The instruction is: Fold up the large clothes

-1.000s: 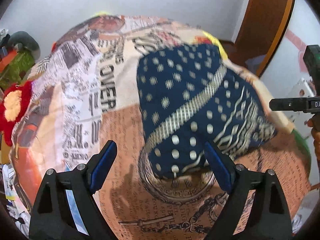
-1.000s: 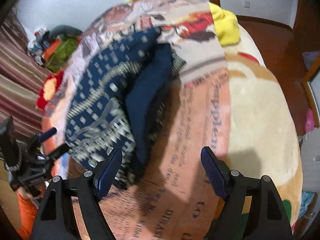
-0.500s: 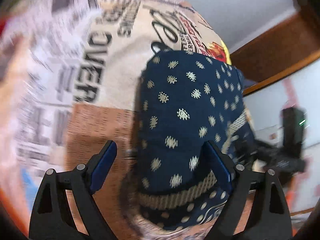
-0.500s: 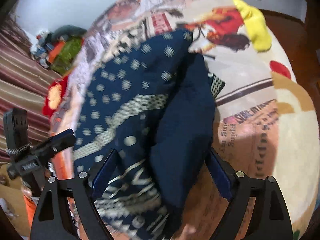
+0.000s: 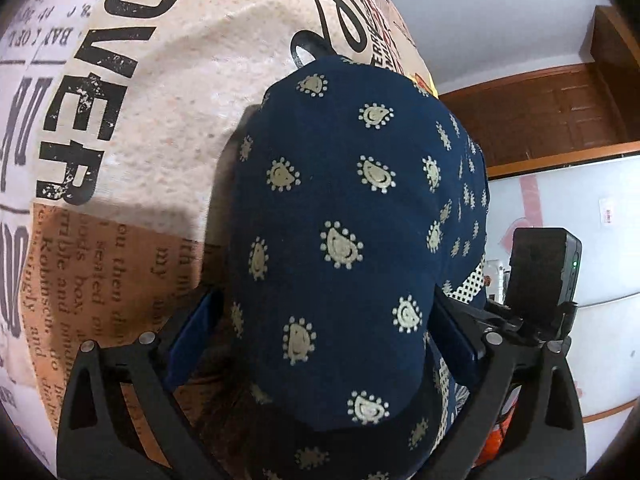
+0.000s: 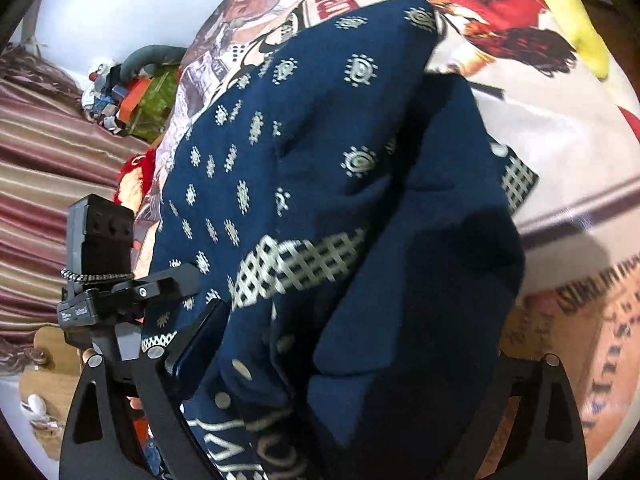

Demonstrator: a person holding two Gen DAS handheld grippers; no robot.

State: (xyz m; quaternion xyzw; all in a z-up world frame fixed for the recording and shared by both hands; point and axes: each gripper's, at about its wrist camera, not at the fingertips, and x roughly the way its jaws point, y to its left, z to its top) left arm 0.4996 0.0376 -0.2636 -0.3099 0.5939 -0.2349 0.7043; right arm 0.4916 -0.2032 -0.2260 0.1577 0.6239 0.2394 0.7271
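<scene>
A folded navy garment with cream paisley and lattice print (image 5: 340,240) lies on a newspaper-print blanket (image 5: 132,128). My left gripper (image 5: 324,340) is open, its fingers straddling the near end of the bundle. My right gripper (image 6: 352,344) is open too, its fingers on either side of the garment (image 6: 320,168) from the opposite side; its right finger is mostly hidden behind dark cloth. Each gripper shows in the other's view: the right one in the left wrist view (image 5: 536,292), the left one in the right wrist view (image 6: 104,280).
The blanket (image 6: 560,128) covers a bed. A pile of coloured items (image 6: 132,92) and a red knitted thing (image 6: 134,176) sit at the bed's far side beside a striped curtain (image 6: 44,168). A yellow cloth (image 6: 568,12) lies at the far right. A wooden door (image 5: 540,116) stands behind.
Both grippers have moved in close from opposite sides, and the garment now fills the gap between each pair of open fingers. The garment has not visibly shifted.
</scene>
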